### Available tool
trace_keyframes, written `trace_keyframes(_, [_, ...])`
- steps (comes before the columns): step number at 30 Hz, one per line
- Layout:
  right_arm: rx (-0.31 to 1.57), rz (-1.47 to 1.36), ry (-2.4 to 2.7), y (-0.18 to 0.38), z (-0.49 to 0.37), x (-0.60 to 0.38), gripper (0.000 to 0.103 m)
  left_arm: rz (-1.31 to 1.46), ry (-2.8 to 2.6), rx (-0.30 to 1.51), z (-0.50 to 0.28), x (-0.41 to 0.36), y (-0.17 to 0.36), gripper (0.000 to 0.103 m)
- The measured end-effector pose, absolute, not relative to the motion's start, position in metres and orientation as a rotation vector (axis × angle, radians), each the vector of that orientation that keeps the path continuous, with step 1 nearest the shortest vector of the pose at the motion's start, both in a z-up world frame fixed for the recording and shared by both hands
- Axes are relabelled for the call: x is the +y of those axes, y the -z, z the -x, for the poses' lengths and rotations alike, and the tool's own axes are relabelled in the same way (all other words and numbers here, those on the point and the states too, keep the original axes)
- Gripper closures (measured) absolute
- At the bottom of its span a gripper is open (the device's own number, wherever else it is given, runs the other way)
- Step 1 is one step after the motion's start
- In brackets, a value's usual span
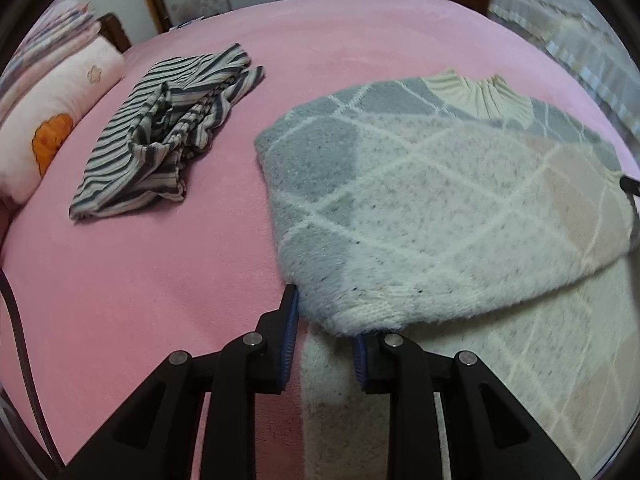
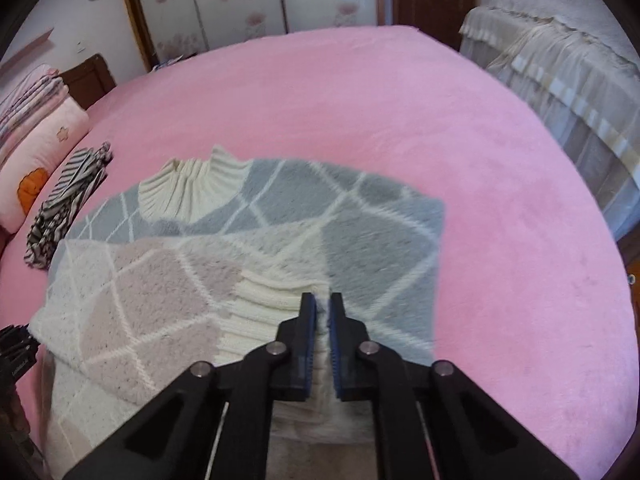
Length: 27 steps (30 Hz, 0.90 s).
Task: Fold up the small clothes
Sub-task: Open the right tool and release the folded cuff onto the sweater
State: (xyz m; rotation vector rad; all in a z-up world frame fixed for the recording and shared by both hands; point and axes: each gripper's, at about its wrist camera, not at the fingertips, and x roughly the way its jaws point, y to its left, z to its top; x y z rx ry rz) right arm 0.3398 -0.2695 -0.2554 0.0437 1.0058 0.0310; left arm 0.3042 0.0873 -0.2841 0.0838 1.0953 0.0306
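Black left tongs (image 1: 324,320) sit lowest in the left wrist view, blue-padded fingers (image 1: 291,316) well apart, the folded-over hem edge of the fluffy grey, cream and pale-pink diamond-pattern knit sweater (image 1: 440,200) lying between and over them; no clamp evident. Right tongs (image 2: 323,320): fingers nearly together, pinching a thin fold of the sweater next to its cream ribbed cuff (image 2: 264,308).

Sweater location: spread on the pink fleece bed cover (image 2: 360,112), cream ribbed collar (image 2: 192,188) at the far side, lower part doubled up toward it, one sleeve laid across the body.

Handling, judged: thick, soft, limp knit; light but bulky; fuzzy pile should hold well in the pads, though it will sag and stretch if lifted by one point. Best taken at ribbed hem or cuff edges, two corners at once, keeping the fold line straight.

Crumpled dark-and-white striped garment (image 1: 160,136) lies well apart to the left, not yet folded. Pink pillow with orange appliqué (image 1: 52,128) at bed's edge.
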Motion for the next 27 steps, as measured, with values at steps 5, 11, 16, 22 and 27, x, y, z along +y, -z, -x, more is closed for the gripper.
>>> trace_keyframes(5, [1.038, 0.009, -0.009, 0.273, -0.344, -0.263, 0.099, -0.121, 0.032, 1.167, -0.301, 0.093, 0.292, 0.077])
trace_keyframes(11, [1.045, -0.004, -0.007, 0.272, -0.343, -0.264, 0.094, -0.034, 0.081, 1.204, -0.294, 0.125, 0.263, 0.058])
trace_keyframes(16, [1.013, -0.015, 0.022, 0.255, -0.337, -0.263, 0.084, 0.048, 0.066, 1.066, -0.306, 0.137, 0.221, 0.057])
trace_keyframes(22, [0.945, -0.053, -0.081, 0.227, -0.333, -0.219, 0.083, 0.093, 0.132, 0.960, -0.344, 0.108, 0.230, 0.056])
trace_keyframes(27, [0.971, -0.018, -0.248, 0.238, -0.344, -0.152, 0.084, 0.133, 0.121, 0.975, -0.377, 0.086, 0.266, 0.056])
